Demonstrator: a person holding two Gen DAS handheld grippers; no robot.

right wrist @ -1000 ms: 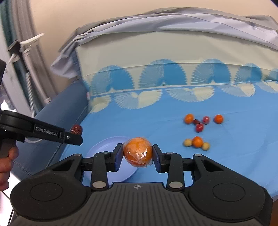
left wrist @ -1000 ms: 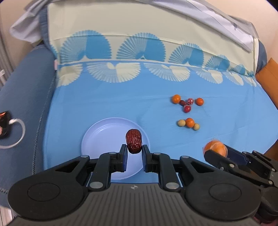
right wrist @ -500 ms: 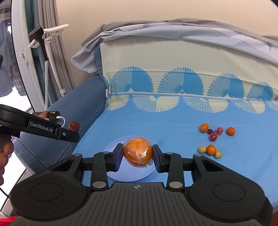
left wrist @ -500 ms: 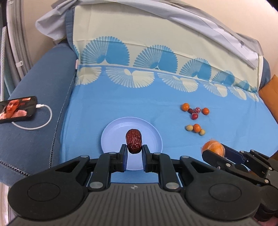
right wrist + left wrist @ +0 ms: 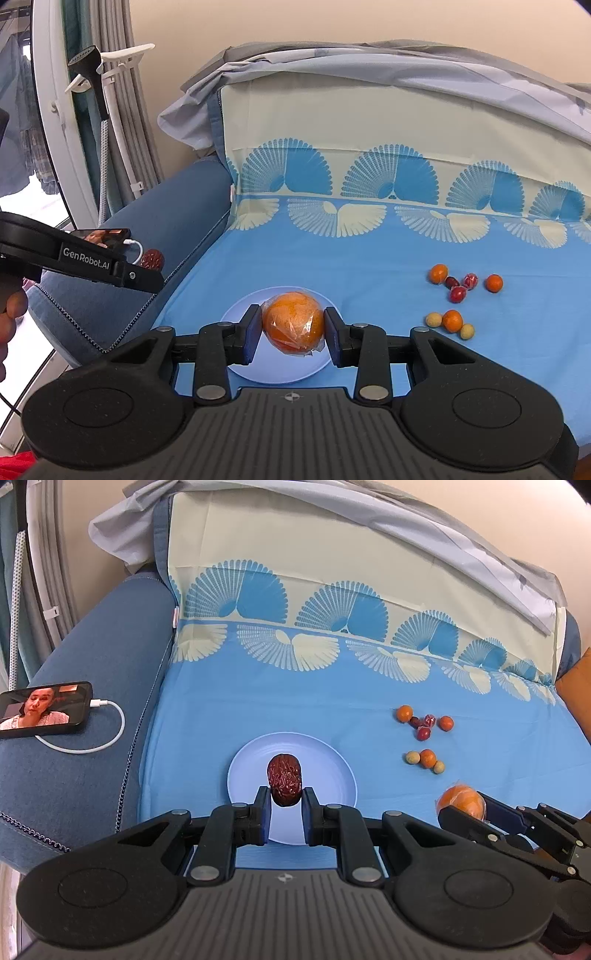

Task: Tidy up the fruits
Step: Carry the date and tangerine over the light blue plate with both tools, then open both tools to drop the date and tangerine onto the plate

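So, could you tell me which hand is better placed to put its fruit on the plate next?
Left, probably. Its tongs hold the date over the plate. The right tongs grip the wrapped orange, seen off to the plate's side in the left view.

Both grippers are made of matte black plastic. The left gripper (image 5: 284, 814) has a ribbed grey-black top plate with a small round emblem, two round discs at the sides, silver screws on the link bars, and blue pads inside the jaws. The right gripper (image 5: 293, 334) looks the same. White "GenRobot.AI" lettering stands on one side bar. The bare-skinned left hand (image 5: 10, 314) shows partly.
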